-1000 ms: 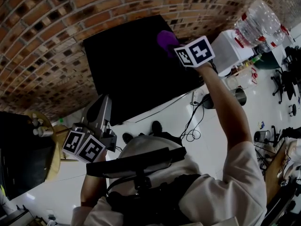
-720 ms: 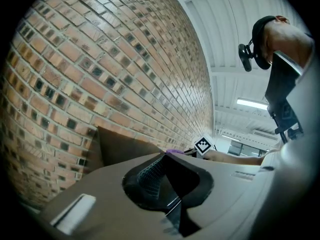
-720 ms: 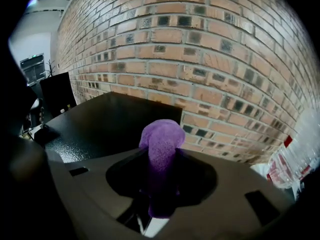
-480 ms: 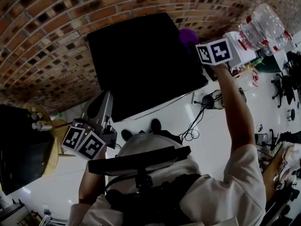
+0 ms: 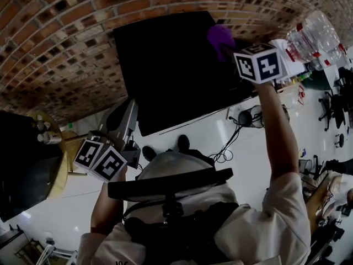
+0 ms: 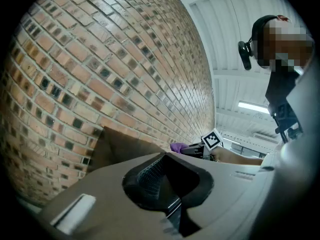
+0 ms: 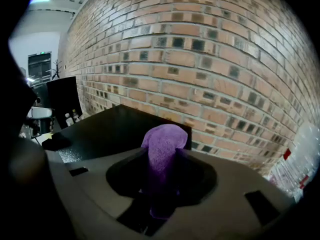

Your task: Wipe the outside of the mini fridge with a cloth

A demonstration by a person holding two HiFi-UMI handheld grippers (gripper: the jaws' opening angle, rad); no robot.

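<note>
The black mini fridge (image 5: pixel 171 65) stands against the brick wall, and I look down on its top. My right gripper (image 5: pixel 223 46) is raised at the fridge's far right corner, shut on a purple cloth (image 5: pixel 219 36). In the right gripper view the cloth (image 7: pixel 162 146) sticks up out of the jaws, with the fridge's top (image 7: pixel 110 129) just beyond it. My left gripper (image 5: pixel 126 115) is held low, off the fridge's near left side, shut and empty. The left gripper view shows its shut jaws (image 6: pixel 162 184), the fridge (image 6: pixel 120 146) and the cloth (image 6: pixel 178 147) far off.
The brick wall (image 5: pixel 66 32) runs behind the fridge. Big water bottles (image 5: pixel 317 32) lie on a white stand (image 5: pixel 284 57) to its right. Cables (image 5: pixel 225 148) trail on the white floor. A round wooden table (image 5: pixel 58 148) with small bottles and a black cabinet (image 5: pixel 22 170) stand at the left.
My right gripper has carried the purple cloth to the right, from over the fridge's top to its far right corner, and a little upward. My left gripper has hardly moved.
</note>
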